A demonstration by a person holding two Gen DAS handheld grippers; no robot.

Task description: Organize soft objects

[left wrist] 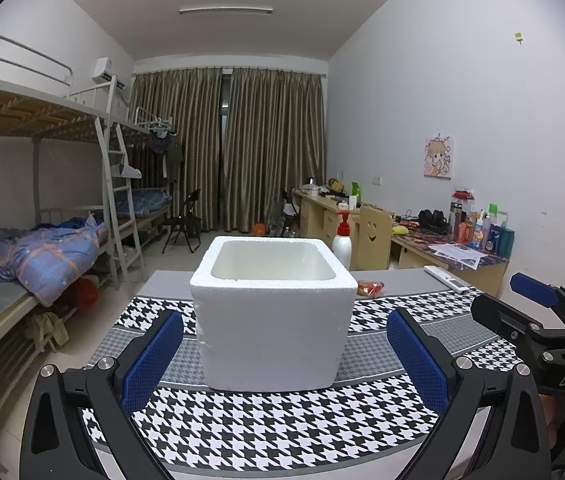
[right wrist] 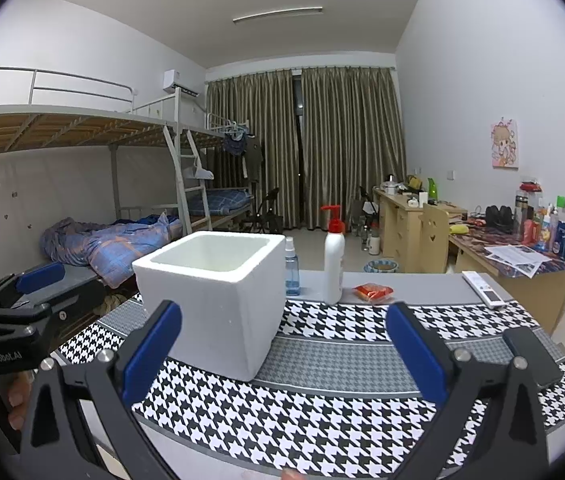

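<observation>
1. Two hand-held grippers are hovering over a houndstooth cloth point(left wrist: 282, 432). The left gripper point(left wrist: 284, 356) is standing wide apart and empty, framing a white foam box point(left wrist: 274, 320), judged the bin for soft items.
2. The right gripper point(right wrist: 282, 354) is likewise gaping and holding nothing, aimed past the box.
3. A red soft packet point(right wrist: 373, 292) is lying behind the box, near a pump bottle point(right wrist: 333, 264).
4. Only the right view is showing a blue spray bottle point(right wrist: 291, 268) and a dark phone point(right wrist: 532, 354).
</observation>
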